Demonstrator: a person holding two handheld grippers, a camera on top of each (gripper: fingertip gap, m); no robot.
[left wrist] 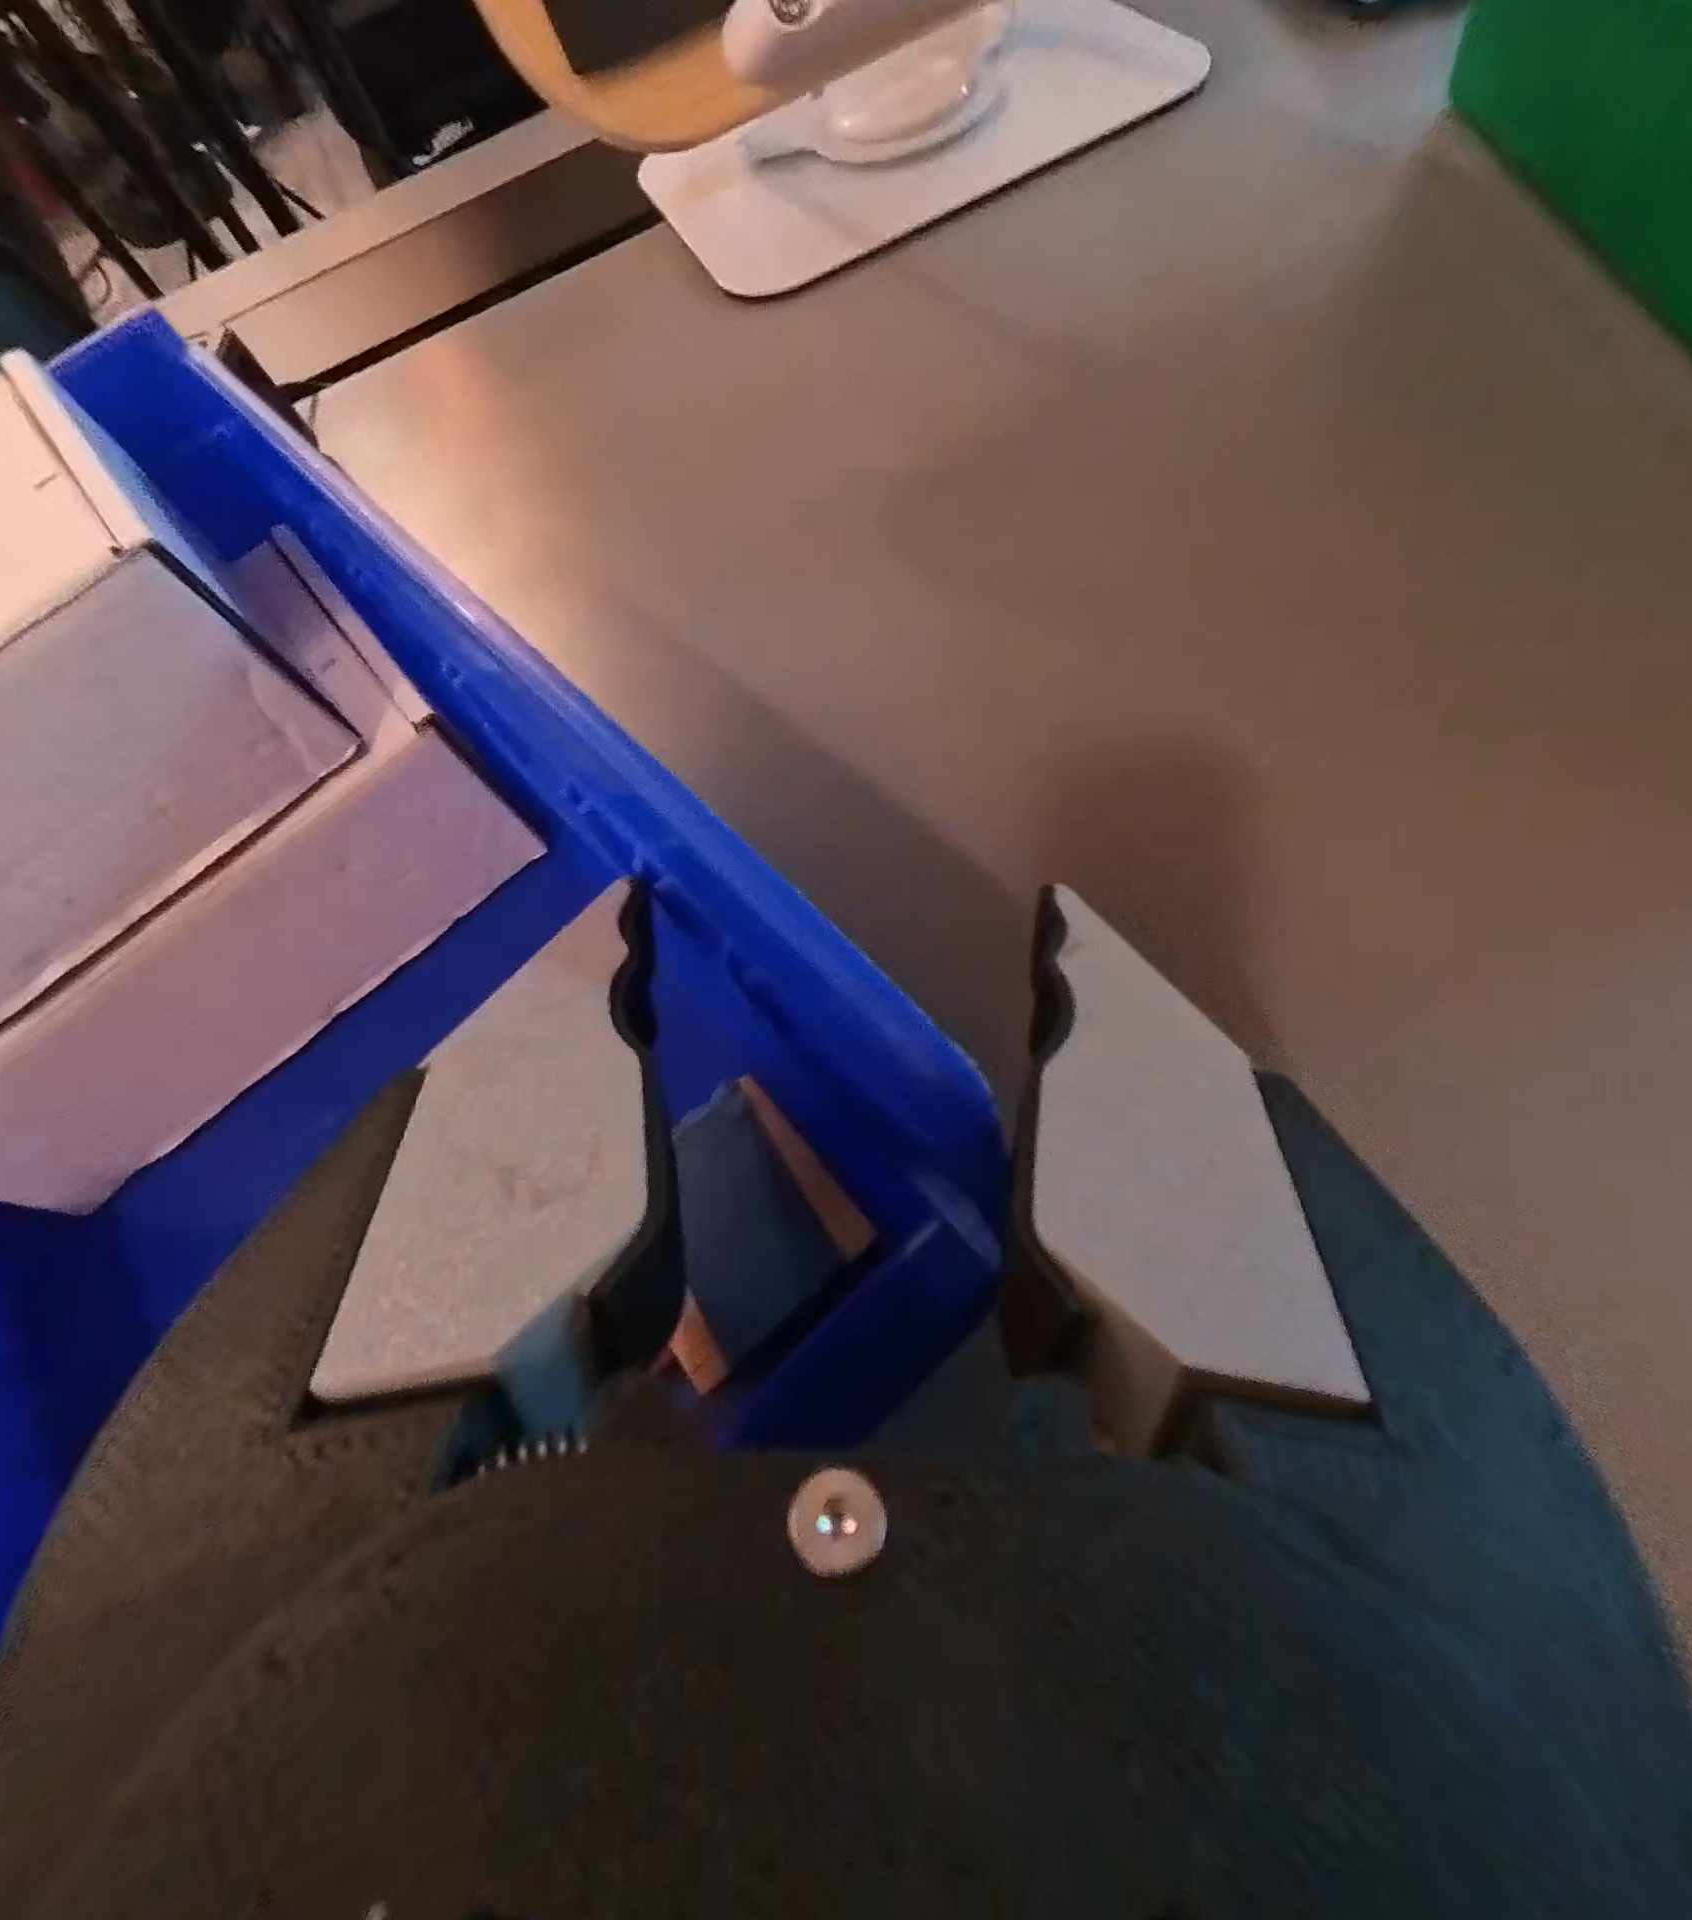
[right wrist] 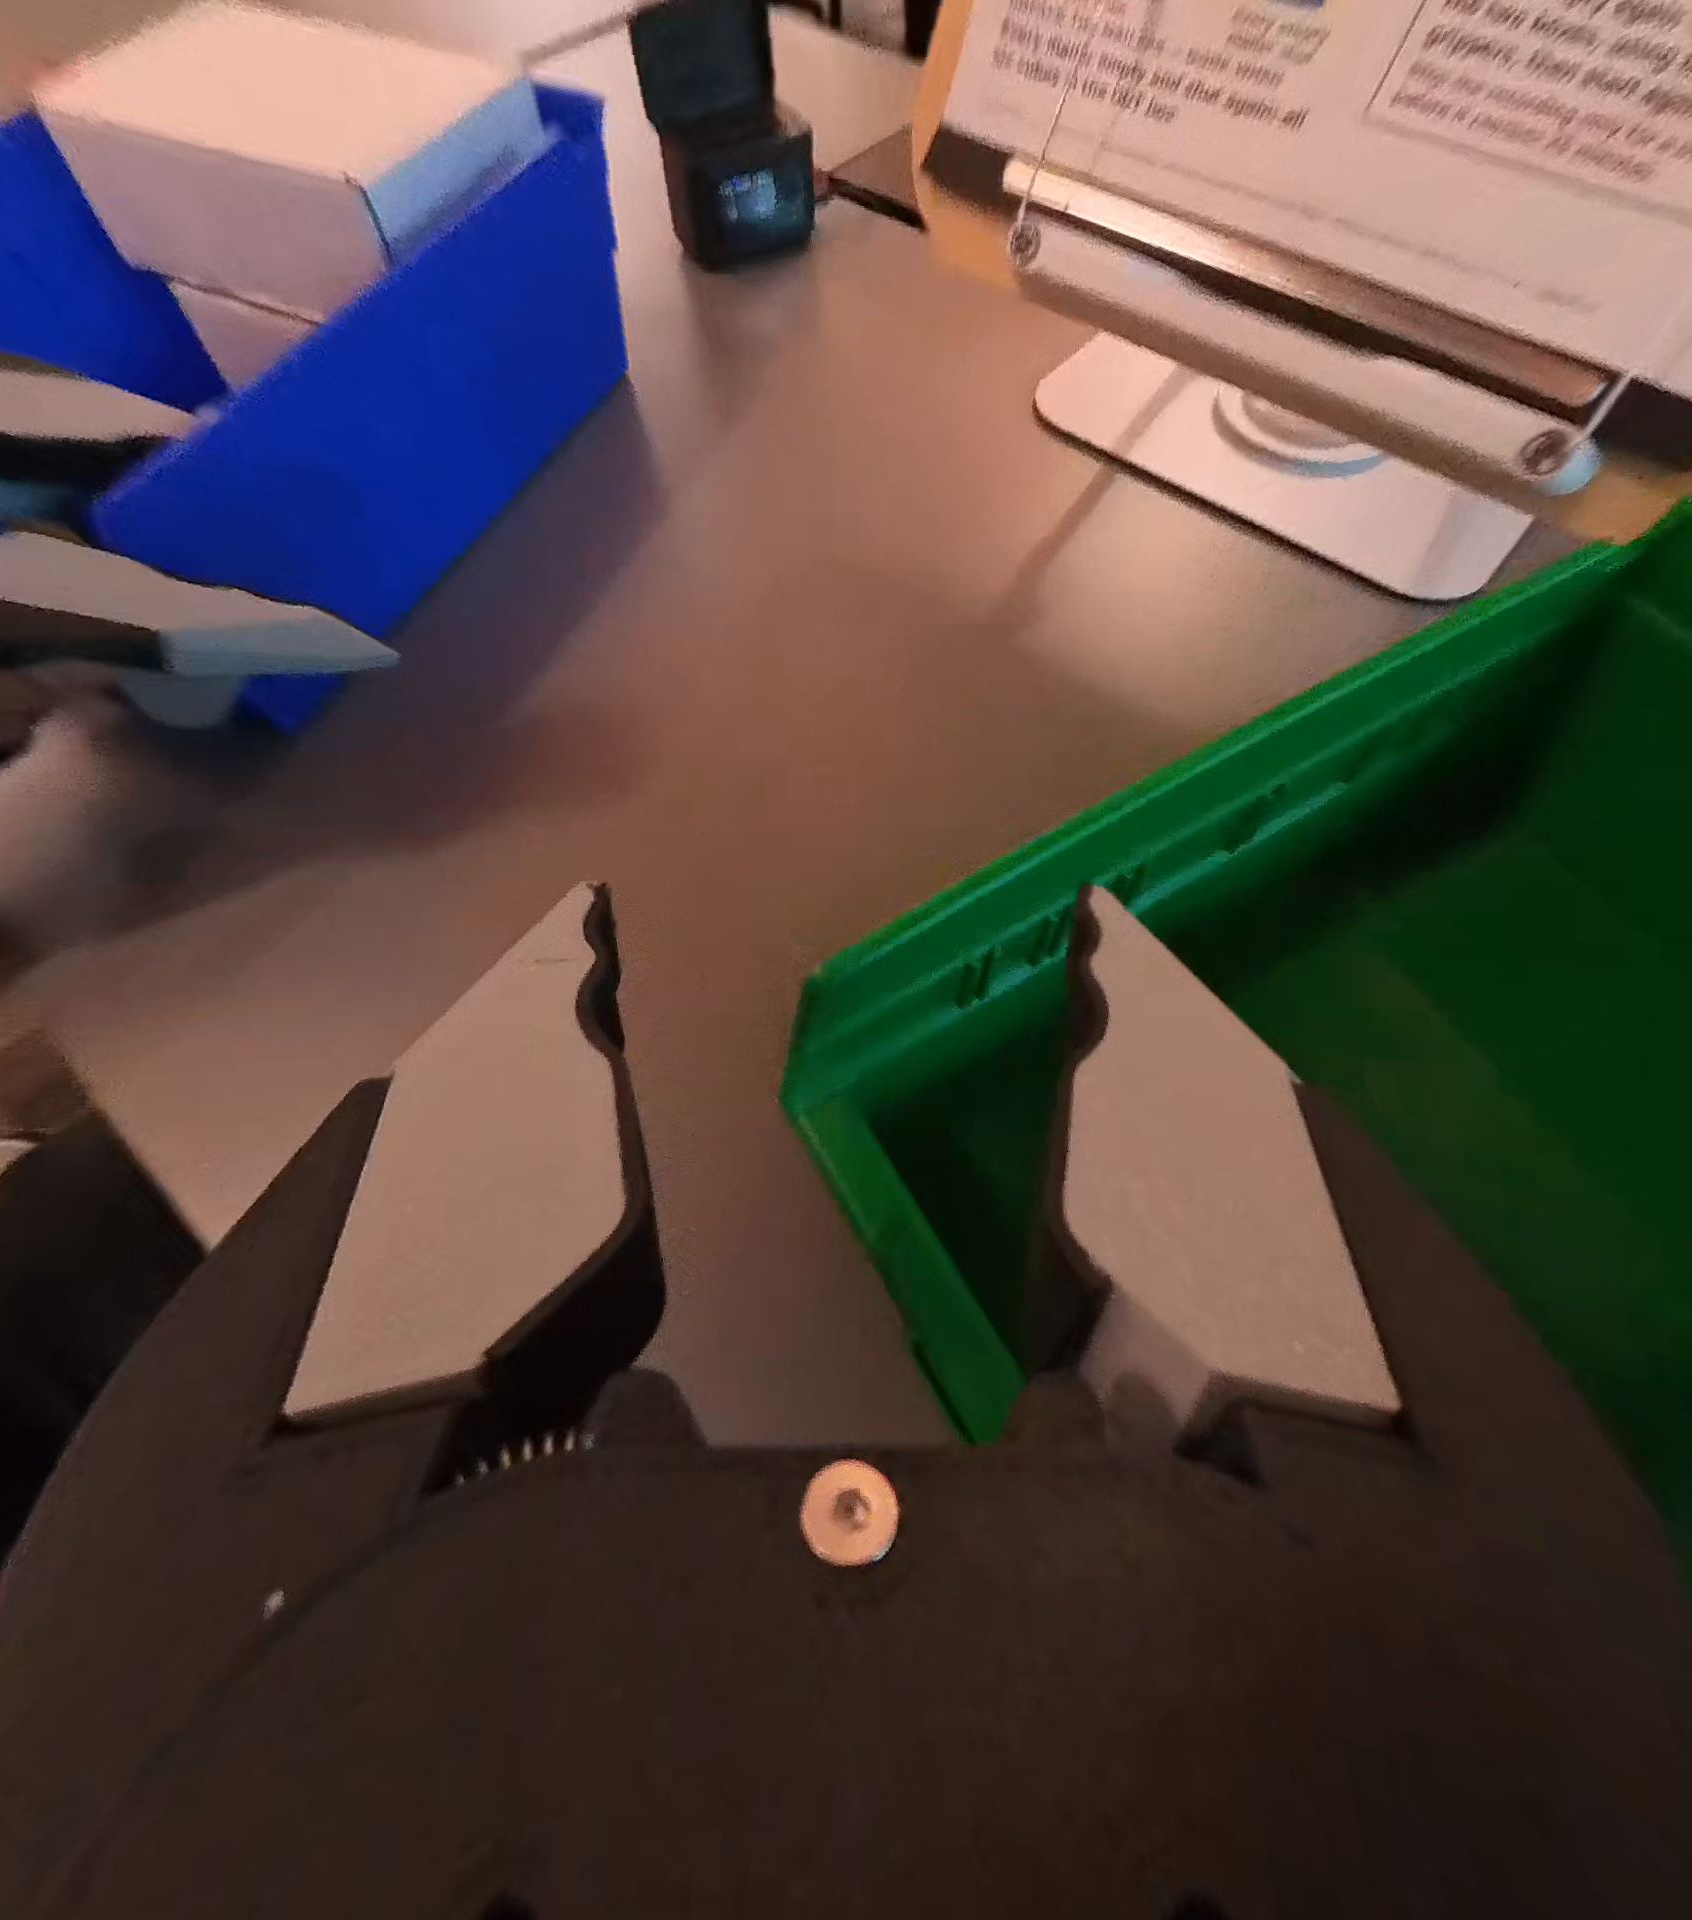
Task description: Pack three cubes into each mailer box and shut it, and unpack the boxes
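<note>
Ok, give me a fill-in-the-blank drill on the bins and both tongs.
1. The white mailer boxes sit in the ____ bin.
2. The right tongs straddle a wall of the ____ bin.
3. Both tongs, including the left tongs, have their jaws ____.
4. Between the bins lies bare grey ____.

Answers: blue; green; open; table

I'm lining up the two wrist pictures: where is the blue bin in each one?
Left wrist view: the blue bin runs from the upper left down to the centre, its near corner between the open left gripper's fingers.
Right wrist view: the blue bin sits at the upper left, with the left gripper at its near end.
Shared landmark: the white mailer boxes inside it.
</note>
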